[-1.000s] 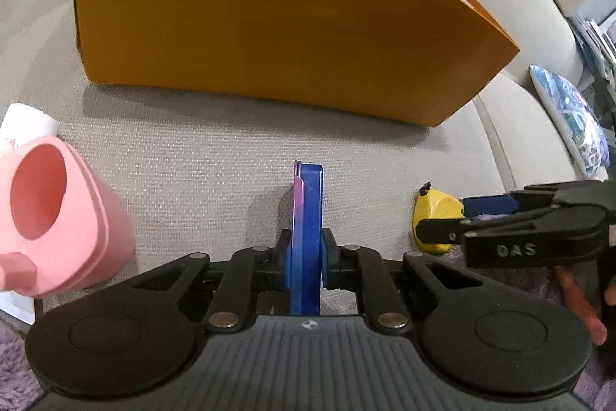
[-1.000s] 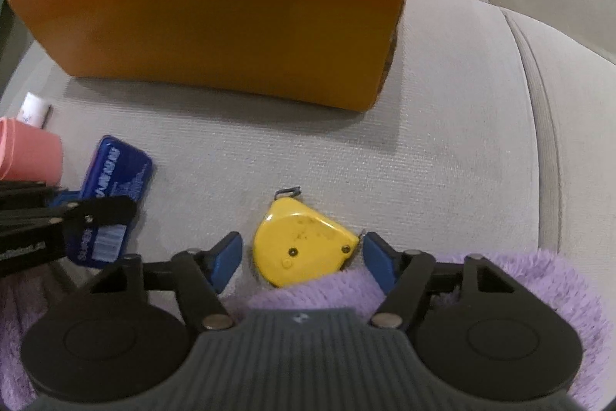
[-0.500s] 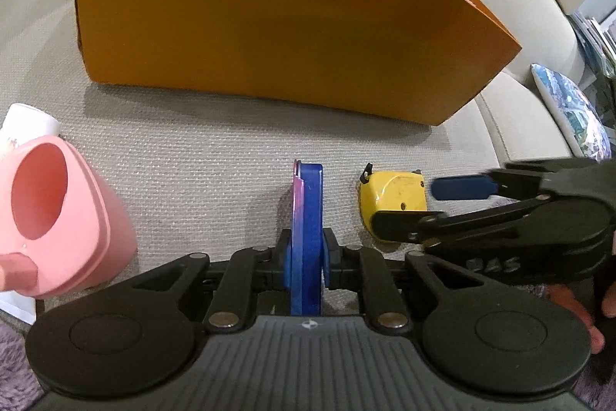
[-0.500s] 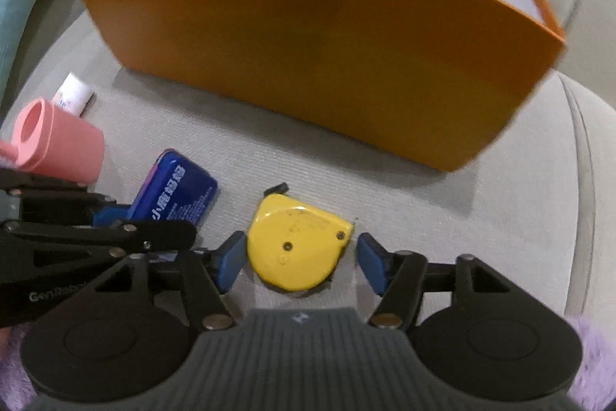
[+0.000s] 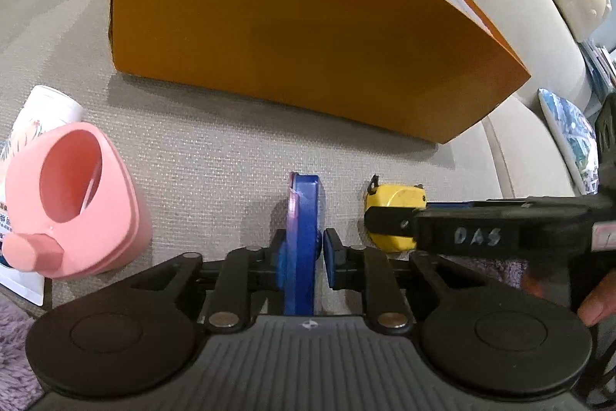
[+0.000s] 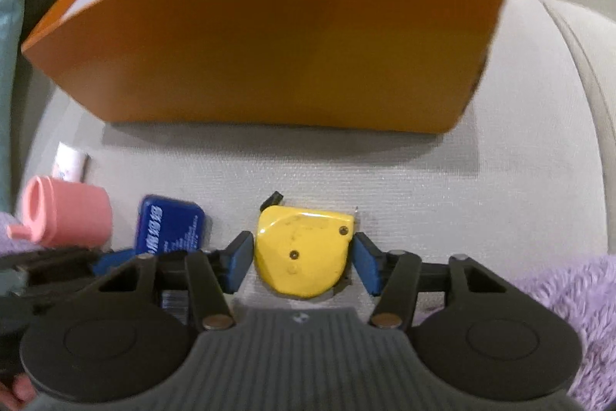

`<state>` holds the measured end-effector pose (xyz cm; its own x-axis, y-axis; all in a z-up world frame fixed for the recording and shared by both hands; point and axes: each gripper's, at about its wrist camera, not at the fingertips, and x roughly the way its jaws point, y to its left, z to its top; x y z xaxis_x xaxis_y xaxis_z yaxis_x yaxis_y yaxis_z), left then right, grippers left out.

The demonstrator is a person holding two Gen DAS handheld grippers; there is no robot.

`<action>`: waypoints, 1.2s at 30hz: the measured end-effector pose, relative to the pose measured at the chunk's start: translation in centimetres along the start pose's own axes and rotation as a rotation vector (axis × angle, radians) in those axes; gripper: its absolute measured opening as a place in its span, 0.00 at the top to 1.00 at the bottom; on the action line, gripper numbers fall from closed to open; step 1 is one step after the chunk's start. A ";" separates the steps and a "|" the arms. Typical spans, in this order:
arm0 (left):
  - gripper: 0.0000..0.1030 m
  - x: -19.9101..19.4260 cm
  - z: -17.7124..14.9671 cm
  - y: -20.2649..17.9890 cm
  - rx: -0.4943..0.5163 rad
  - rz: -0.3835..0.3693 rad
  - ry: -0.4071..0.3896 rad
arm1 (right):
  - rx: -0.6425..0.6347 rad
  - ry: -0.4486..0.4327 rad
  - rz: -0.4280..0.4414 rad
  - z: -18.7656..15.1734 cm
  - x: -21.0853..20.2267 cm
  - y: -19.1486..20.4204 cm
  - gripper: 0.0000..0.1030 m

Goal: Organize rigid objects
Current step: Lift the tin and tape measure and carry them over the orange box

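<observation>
A flat blue tin point(image 5: 302, 237) stands on edge on the beige sofa seat, and my left gripper point(image 5: 304, 251) is shut on its two faces. The same blue tin point(image 6: 169, 226) shows its label in the right wrist view. To its right lies a yellow tape measure point(image 6: 302, 249). My right gripper point(image 6: 302, 257) straddles it with the jaws closing, a thin gap left at each blue pad. From the left wrist view the tape measure point(image 5: 396, 203) sits behind the right gripper's fingers point(image 5: 389, 226).
A large orange open box point(image 6: 288, 45) stands just behind both objects, also the orange box point(image 5: 308, 45). A pink cup point(image 5: 77, 203) lies on its side at left, on a white packet point(image 5: 42, 114). Purple fluffy cloth point(image 6: 558, 295) covers the near right. Cushions point(image 5: 569, 137) lie far right.
My right gripper slid left toward the tin, and the tape measure came off the purple cloth and now lies between narrower jaws. The left gripper still holds the tin in place.
</observation>
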<state>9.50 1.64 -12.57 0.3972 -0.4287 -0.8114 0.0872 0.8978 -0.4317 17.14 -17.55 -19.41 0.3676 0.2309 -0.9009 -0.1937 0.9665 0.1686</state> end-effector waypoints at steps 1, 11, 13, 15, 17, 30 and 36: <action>0.83 0.0 0.0 0.1 -0.003 -0.005 -0.001 | -0.021 -0.008 -0.006 0.1 0.3 -0.4 0.45; 0.86 -3.1 0.7 -0.8 -0.015 -0.090 -0.093 | -0.043 -0.084 0.007 -0.6 -3.6 -0.3 0.46; 0.86 -4.5 1.2 -1.2 -0.024 -0.119 -0.124 | -0.054 -0.113 0.017 -0.4 -5.4 -0.5 0.46; 0.86 -5.8 2.1 -1.8 -0.024 -0.142 -0.154 | -0.074 -0.156 0.024 -0.1 -7.3 -0.4 0.46; 0.86 -7.2 3.3 -2.6 -0.012 -0.167 -0.188 | -0.097 -0.194 0.021 0.3 -9.0 0.0 0.46; 0.86 -11.3 11.9 -5.6 0.150 -0.146 -0.277 | -0.248 -0.416 -0.009 6.6 -16.9 0.4 0.46; 0.86 -7.7 15.9 -4.4 0.091 -0.165 -0.181 | -0.190 -0.430 -0.043 9.9 -15.9 -1.7 0.46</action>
<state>20.61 2.59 1.87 0.5274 -0.5525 -0.6454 0.2433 0.8261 -0.5083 20.63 -21.74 -1.41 0.7148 0.2557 -0.6509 -0.3185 0.9477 0.0225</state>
